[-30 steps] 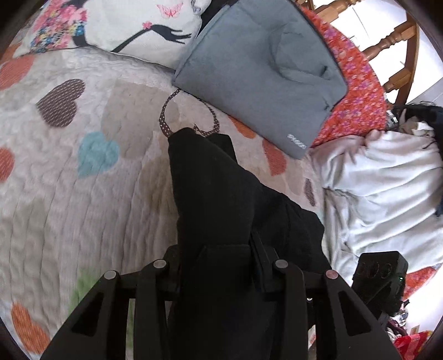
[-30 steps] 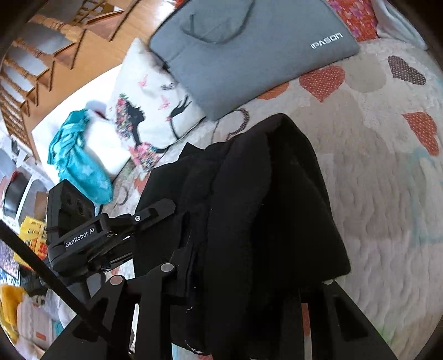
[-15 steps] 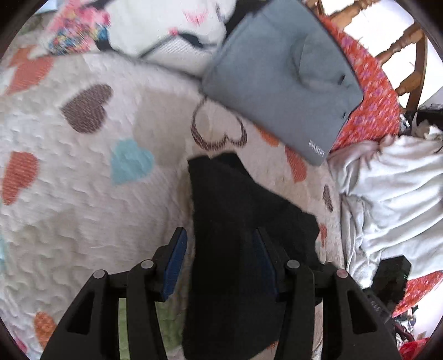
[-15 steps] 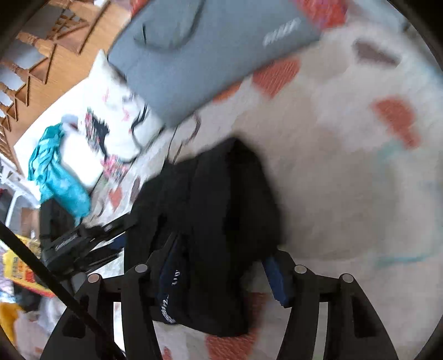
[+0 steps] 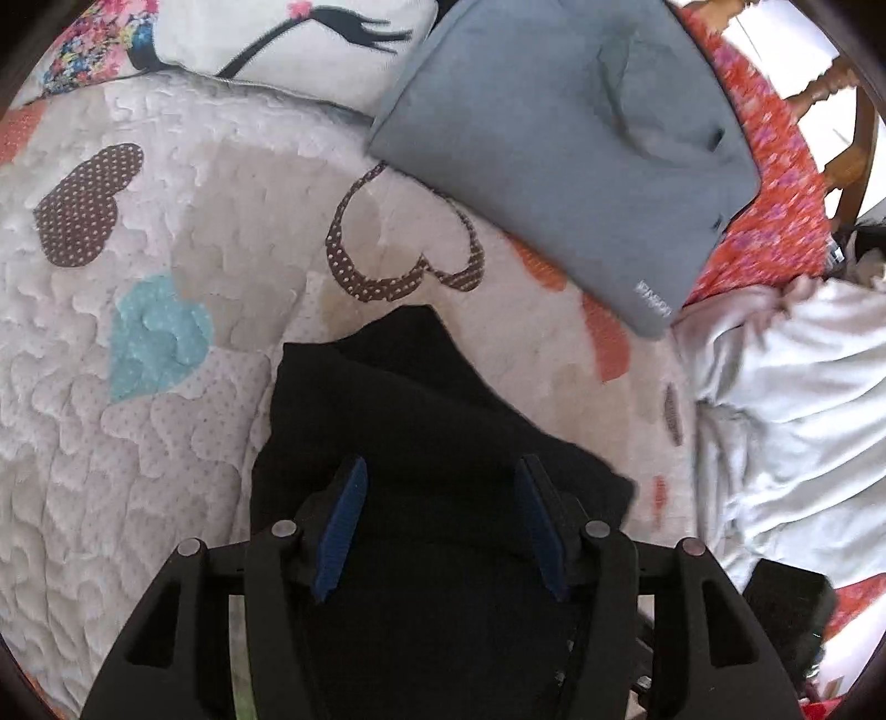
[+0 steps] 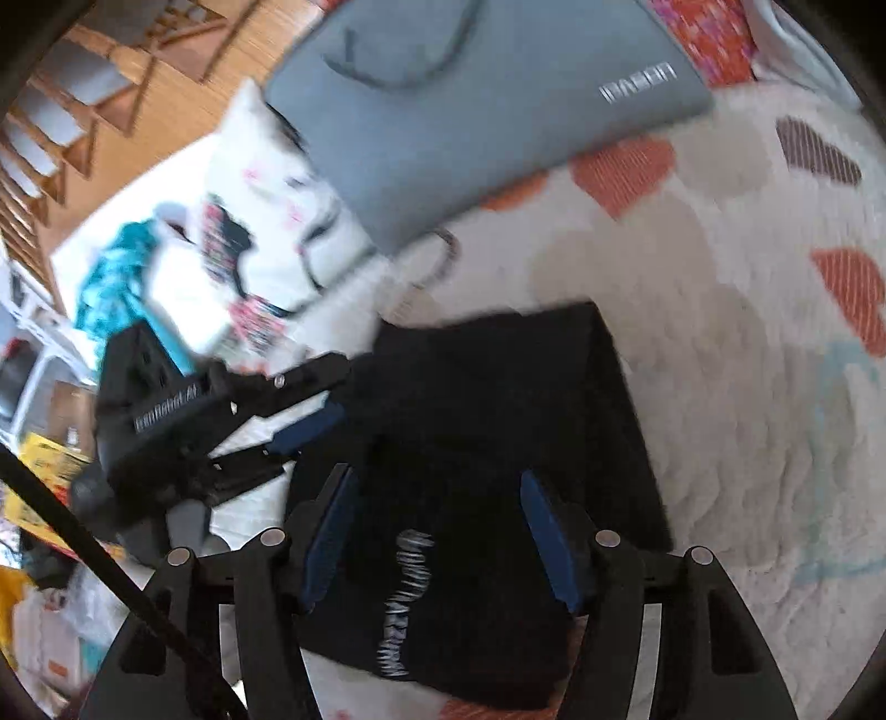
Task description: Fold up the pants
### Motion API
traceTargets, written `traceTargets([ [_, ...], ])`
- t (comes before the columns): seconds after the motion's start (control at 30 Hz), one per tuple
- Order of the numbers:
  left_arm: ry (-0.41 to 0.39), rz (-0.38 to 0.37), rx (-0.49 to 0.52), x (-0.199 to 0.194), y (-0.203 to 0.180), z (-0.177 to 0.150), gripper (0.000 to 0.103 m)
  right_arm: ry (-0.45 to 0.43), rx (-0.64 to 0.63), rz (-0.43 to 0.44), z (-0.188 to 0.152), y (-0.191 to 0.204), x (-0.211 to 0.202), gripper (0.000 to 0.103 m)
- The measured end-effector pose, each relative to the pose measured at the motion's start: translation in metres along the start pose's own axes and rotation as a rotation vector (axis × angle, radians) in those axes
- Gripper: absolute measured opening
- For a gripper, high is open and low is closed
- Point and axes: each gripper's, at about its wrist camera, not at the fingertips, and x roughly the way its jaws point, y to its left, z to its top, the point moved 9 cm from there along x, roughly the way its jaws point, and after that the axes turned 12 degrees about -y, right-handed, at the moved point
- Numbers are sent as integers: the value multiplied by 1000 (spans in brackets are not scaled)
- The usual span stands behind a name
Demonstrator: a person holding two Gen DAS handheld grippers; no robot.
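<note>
The black pants [image 5: 404, 421] lie folded on the heart-patterned quilt [image 5: 166, 232]. My left gripper [image 5: 440, 471] is open just above them, blue pads apart, holding nothing. In the right wrist view the pants [image 6: 498, 410] lie as a dark folded block with white lettering near the front. My right gripper [image 6: 437, 482] is open over them, empty. The left gripper [image 6: 299, 410] shows at the pants' left edge, also open.
A grey laptop sleeve [image 5: 559, 138] lies beyond the pants, partly on a white printed pillow [image 5: 260, 44]. A white crumpled sheet [image 5: 792, 399] lies at the right. Wooden chairs [image 6: 66, 94] and floor clutter [image 6: 44, 482] lie off the bed's left side.
Both grippers held the pants a second ago. They have since opened and let the pants drop flat onto the quilt, then pulled back a little.
</note>
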Motion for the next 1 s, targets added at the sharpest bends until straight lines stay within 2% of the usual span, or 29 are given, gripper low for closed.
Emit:
traceTargets([
  [0.13,-11,-11,26,-17,-6,3,54,-6,10,-5,7,2,-10,66],
  [0.3,-65,-19,63,-77,-6,-11,54,-70,2,-28,6,12,-54,71],
  [0.4,-92,10,107,-114,-4,-36,55,-98,-6,-52,-12,15,-84,75],
  [0.53,-101,24,60,-151,11,-78,55,-87,-29,-111,-52,7,-116,75],
  [0.63,-136,75,67,-174,22,-109,55,-87,-55,-176,-78,-3,-135,75],
  [0.7,-158,110,94,-184,24,-126,55,-81,-55,-195,-94,-4,-145,75],
  [0.8,-166,105,102,-194,20,-148,55,-79,-72,-215,-109,-1,-153,75],
  [1.0,-211,156,202,-211,6,-169,55,-83,-127,-273,-130,5,-163,75],
])
